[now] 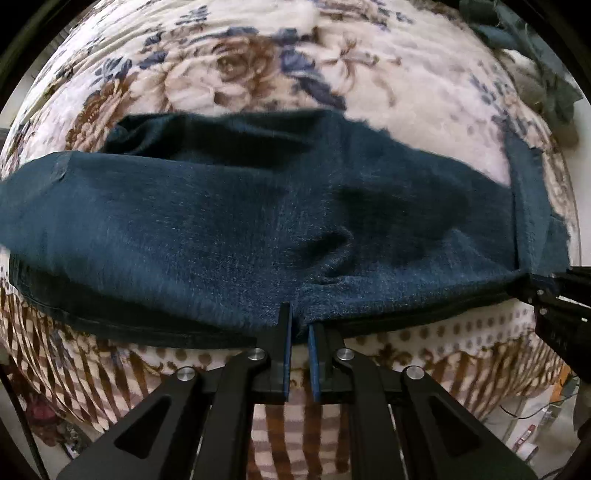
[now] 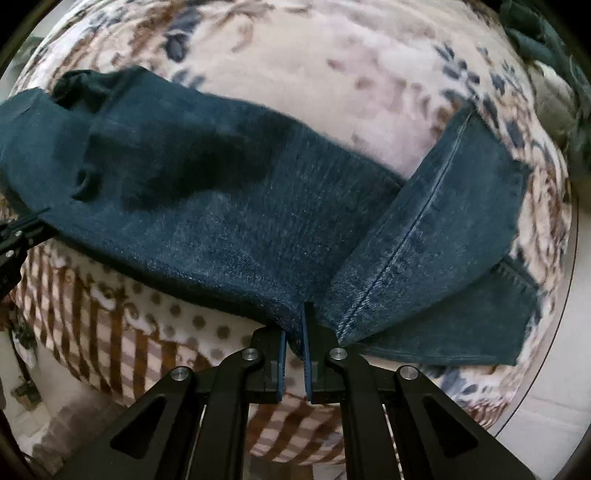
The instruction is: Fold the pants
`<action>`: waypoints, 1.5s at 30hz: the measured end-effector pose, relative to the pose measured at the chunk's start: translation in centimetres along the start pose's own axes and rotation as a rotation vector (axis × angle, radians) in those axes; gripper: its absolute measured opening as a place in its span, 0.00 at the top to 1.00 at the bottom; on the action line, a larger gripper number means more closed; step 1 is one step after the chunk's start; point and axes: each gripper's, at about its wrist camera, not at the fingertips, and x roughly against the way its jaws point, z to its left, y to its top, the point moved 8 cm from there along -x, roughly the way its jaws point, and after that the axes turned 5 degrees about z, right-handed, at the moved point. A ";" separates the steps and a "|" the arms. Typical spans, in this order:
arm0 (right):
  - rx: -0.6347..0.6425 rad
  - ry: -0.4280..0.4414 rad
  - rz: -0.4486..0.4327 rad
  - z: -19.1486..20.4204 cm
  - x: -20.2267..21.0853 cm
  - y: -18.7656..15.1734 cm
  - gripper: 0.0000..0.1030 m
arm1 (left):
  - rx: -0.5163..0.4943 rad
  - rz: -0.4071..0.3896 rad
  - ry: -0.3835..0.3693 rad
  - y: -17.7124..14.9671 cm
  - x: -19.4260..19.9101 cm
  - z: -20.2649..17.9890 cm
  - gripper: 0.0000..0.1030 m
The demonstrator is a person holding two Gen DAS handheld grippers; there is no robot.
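Dark blue denim pants (image 1: 229, 221) lie lengthwise across a floral blanket (image 1: 388, 74). My left gripper (image 1: 300, 321) is shut on the pants' near edge, around the middle of their length. My right gripper (image 2: 295, 325) is shut on the same near edge of the pants (image 2: 221, 221), farther right, close to the leg ends. The hem end (image 2: 454, 206) is folded back and angles up to the right. The right gripper also shows at the right edge of the left wrist view (image 1: 554, 295), and the left gripper at the left edge of the right wrist view (image 2: 14, 236).
The blanket's near border has dots and brown stripes (image 1: 110, 369) and hangs over the front edge. A pile of dark cloth (image 1: 517, 33) lies at the far right corner; it also shows in the right wrist view (image 2: 535, 40). Floor clutter (image 1: 528, 439) is at lower right.
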 end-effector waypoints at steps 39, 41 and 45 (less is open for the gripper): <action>-1.004 0.329 -0.176 -22.9 4.5 -16.7 0.91 | -0.007 -0.043 0.174 4.7 1.7 -4.5 0.12; -1.095 0.445 -0.130 -23.9 1.8 -21.0 0.91 | -0.005 -0.022 0.164 4.1 0.9 -4.9 0.12; -1.204 0.670 -0.094 -24.7 -3.5 -23.5 0.83 | -0.011 0.009 0.142 3.2 -0.2 -6.0 0.12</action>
